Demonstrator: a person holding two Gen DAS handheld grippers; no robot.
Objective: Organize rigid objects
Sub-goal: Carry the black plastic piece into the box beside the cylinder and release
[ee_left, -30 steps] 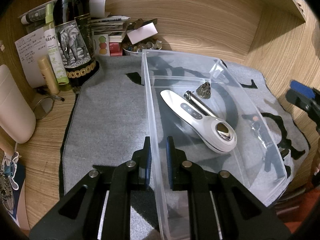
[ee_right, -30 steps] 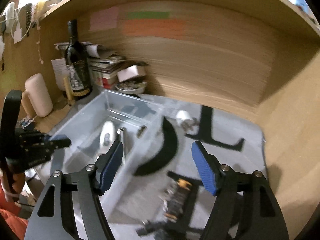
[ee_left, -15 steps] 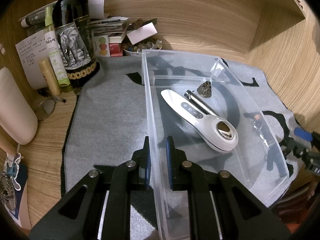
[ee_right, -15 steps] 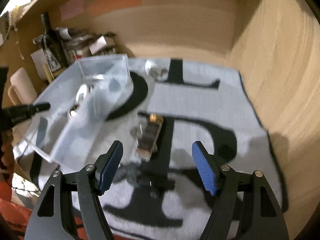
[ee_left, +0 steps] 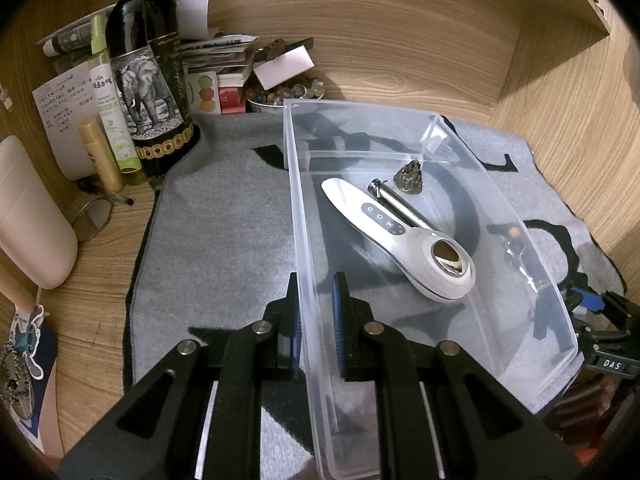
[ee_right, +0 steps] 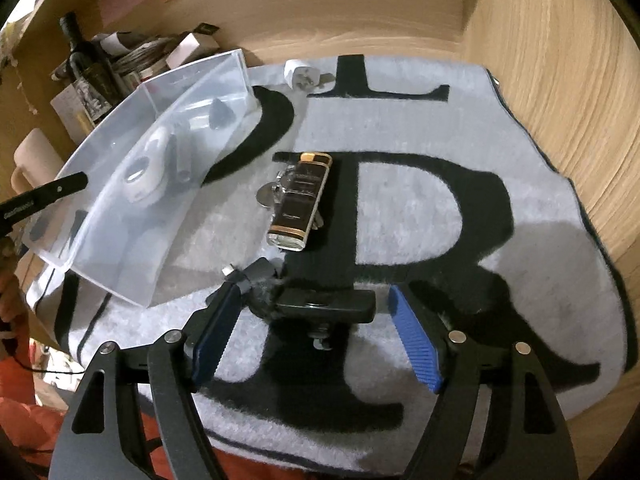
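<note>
The left gripper point(ee_left: 315, 312) pinches the near wall of the clear bin point(ee_right: 192, 96). Outside the bin, the right gripper point(ee_right: 316, 336), fingers spread, brackets a black clip-like object point(ee_right: 320, 304), apparently lying crosswise between the pads; a lighter point(ee_right: 298, 200) lies beyond.

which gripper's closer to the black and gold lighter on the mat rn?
Right. The right gripper hangs open just short of the lighter, with a black gadget between them. The left gripper is clamped on the clear bin wall, across the bin from it.
</note>
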